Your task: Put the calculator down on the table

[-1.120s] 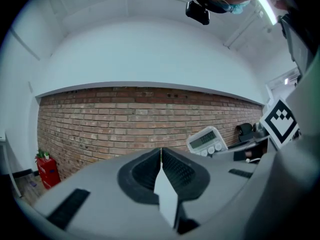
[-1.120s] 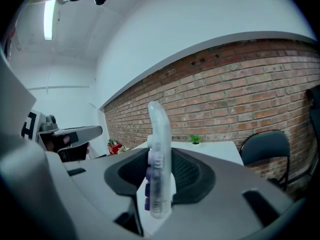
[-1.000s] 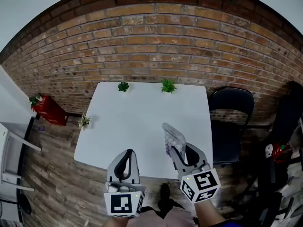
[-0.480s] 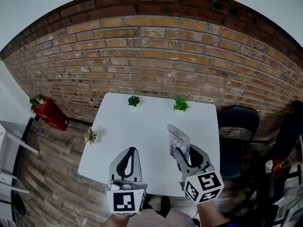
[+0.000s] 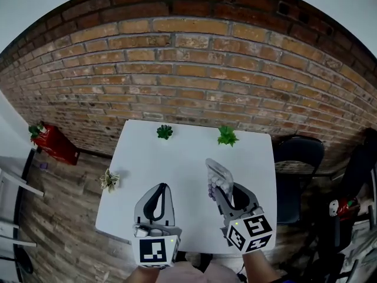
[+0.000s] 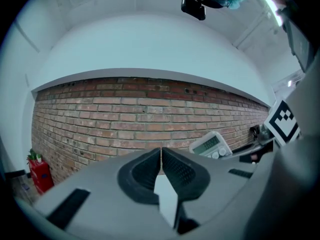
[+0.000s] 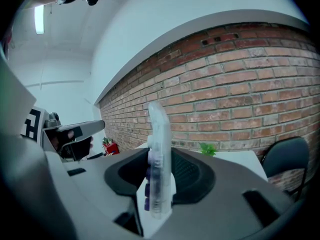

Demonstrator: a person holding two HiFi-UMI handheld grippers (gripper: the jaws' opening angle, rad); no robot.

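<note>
White plastic with purple keys, the calculator in the head view stands clamped in the right hand-held gripper, held in the air over the right half of the white surface. Its long axis runs away from the person toward the brick wall, leaning slightly left, and its far end juts out past the jaws. The left hand-held gripper hangs beside it, apart, over the surface's left half. Two small green plants sit at the far edge, and a dark chair stands to the right. Compared with a second ago, both grippers reach further in over the surface from its near edge, and the grip on the calculator is unchanged. In the left gripper view the jaws are pressed together with nothing between them, and the calculator's display faces this side. In the right gripper view the calculator appears edge-on and upright between the pads, its keys turned left.
</note>
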